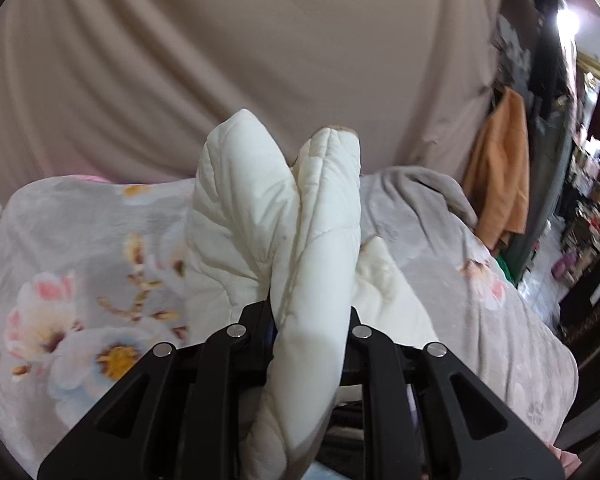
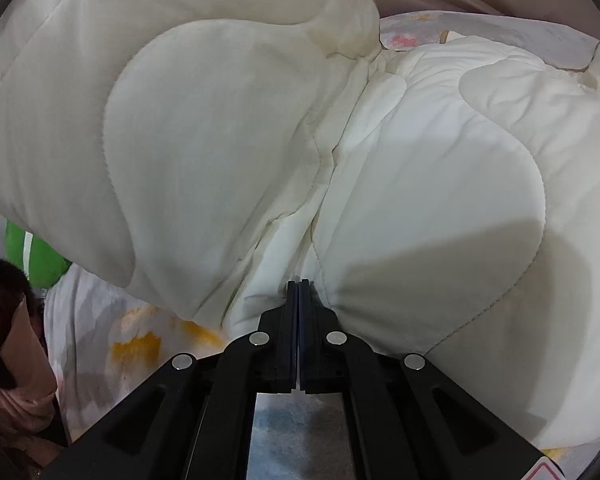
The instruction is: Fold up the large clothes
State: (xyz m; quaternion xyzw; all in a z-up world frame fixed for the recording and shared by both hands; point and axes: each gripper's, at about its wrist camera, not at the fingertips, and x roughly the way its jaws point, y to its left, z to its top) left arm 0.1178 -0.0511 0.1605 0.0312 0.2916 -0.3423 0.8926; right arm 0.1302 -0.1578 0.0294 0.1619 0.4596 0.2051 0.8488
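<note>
White quilted garment (image 1: 300,240) seemingly pinched, both tools.

The left wrist view looks forward and down along the left tool (image 1: 310,320), close to the quilt (image 1: 300,220), toward the bed (image 1: 80,240) and curtain (image 1: 220,60) beyond. The right wrist view sits nearer still behind the right tool (image 2: 298,284). Both share the quilt and bed.
</note>
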